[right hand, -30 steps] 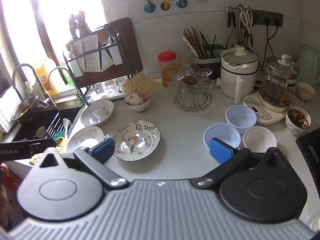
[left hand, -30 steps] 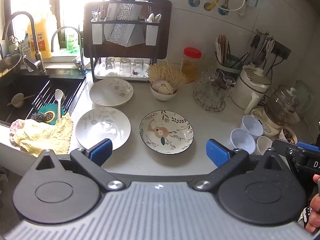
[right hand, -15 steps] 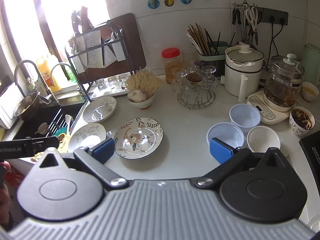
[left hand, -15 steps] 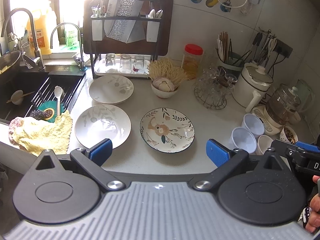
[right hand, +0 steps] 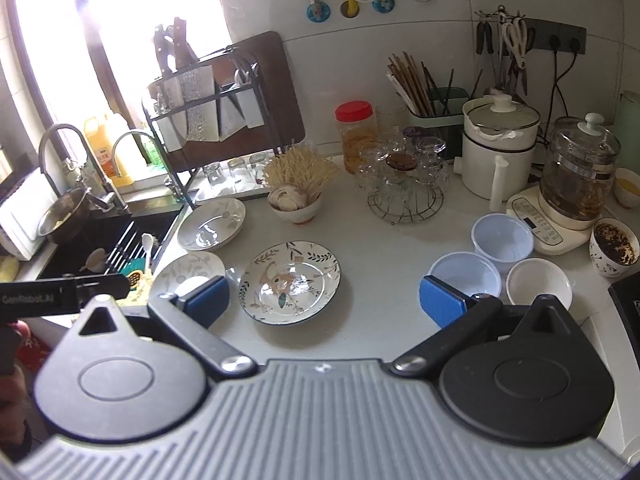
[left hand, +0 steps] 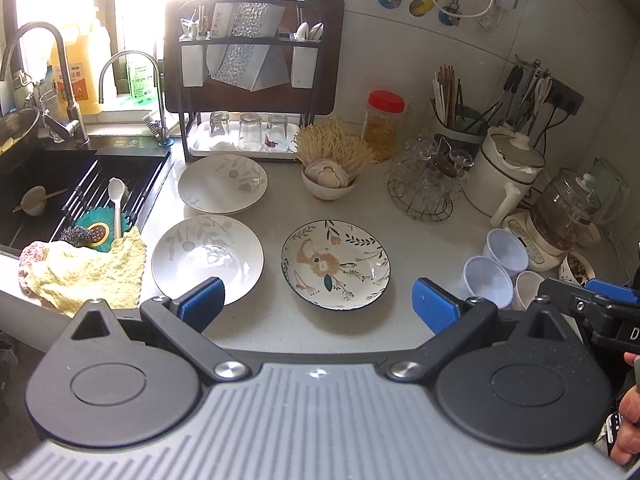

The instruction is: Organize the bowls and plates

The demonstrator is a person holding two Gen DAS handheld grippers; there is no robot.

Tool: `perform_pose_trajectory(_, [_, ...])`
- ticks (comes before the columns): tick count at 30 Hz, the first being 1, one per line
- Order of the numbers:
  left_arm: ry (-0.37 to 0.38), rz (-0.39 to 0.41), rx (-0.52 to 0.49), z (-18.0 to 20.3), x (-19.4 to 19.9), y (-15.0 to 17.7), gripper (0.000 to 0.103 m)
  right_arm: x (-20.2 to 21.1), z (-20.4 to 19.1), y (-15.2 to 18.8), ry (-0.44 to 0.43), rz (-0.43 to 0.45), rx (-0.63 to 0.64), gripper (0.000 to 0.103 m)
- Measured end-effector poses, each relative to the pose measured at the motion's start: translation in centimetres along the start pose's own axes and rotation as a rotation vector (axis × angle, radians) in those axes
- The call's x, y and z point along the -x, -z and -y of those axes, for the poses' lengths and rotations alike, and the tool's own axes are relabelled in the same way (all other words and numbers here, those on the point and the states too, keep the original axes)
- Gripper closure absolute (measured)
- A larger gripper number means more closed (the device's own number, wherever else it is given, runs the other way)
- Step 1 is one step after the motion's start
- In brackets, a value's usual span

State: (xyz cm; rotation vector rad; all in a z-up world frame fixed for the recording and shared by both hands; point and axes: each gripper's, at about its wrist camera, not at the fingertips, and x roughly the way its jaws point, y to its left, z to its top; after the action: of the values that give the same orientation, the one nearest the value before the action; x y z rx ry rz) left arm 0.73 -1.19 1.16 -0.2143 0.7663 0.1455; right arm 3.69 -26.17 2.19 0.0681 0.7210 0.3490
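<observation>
Still unsorted on white countertop [left hand: 420, 248]: floral plate [left hand: 335, 265] at centre, two white leaf-print plates [left hand: 208, 260] [left hand: 222, 185] w/ one near sink edge, other behind it by dish rack [left hand: 256, 80]. Three small bowls [right hand: 466, 276] [right hand: 503, 237] [right hand: 538, 285] clustered at right beside glass kettle [right hand: 576, 172]. Left gripper [left hand: 318, 307] and right gripper [right hand: 325, 300] both spread wide, empty, held above front edge. Plates prob. glazed ceramic: stiff, slick, breakable. Best pinched at raised rim, near side; pale bowls look lighter, poss. plastic.
</observation>
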Motion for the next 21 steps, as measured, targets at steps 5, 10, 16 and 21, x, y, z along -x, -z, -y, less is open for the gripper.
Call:
perform_pose_trajectory(5, [0.006, -0.010, -0.007, 0.21, -0.06, -0.15, 0.002, 0.01, 0.00, -0.04, 0.002, 0.000, -0.001, 0.000])
perform_pose_trajectory(10, [0.005, -0.009, -0.006, 0.19, -0.03, -0.28, 0.002, 0.00, 0.06, 0.06, 0.001, 0.000, -0.003, 0.000])
perform_pose_trajectory(16, [0.001, -0.005, -0.009, 0.39, 0.03, -0.13, 0.002, 0.03, 0.10, 0.30, -0.001, -0.002, 0.003, 0.000])
perform_pose_trajectory(21, [-0.003, -0.012, -0.006, 0.46, -0.19, 0.21, 0.002, -0.01, 0.28, 0.45, 0.003, 0.003, -0.004, 0.000])
